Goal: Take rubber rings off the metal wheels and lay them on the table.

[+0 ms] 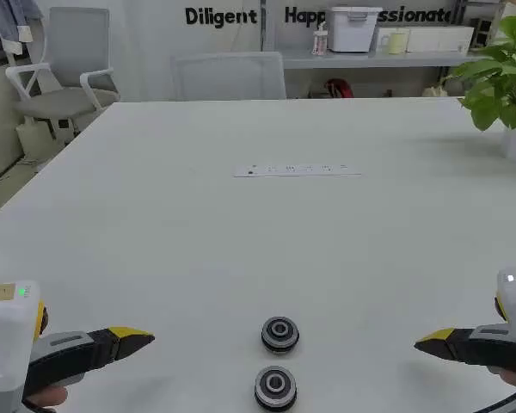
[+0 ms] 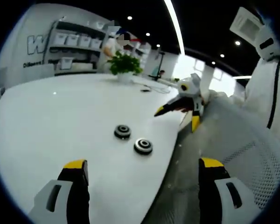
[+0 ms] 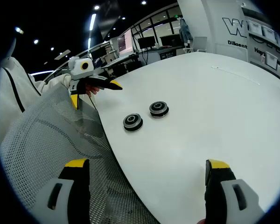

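Nearest wheel (image 1: 275, 387) lies flat, bore facing up.

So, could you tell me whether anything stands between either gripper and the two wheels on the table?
Nothing visible does. The left gripper and right gripper are open on either side of the far wheel and near wheel, with bare table between. The power strip lies farther back, off that path.

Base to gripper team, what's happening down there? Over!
Left gripper open, right gripper open, both empty. Far wheel and near wheel on the table between them, black rings on. Nothing blocking them.
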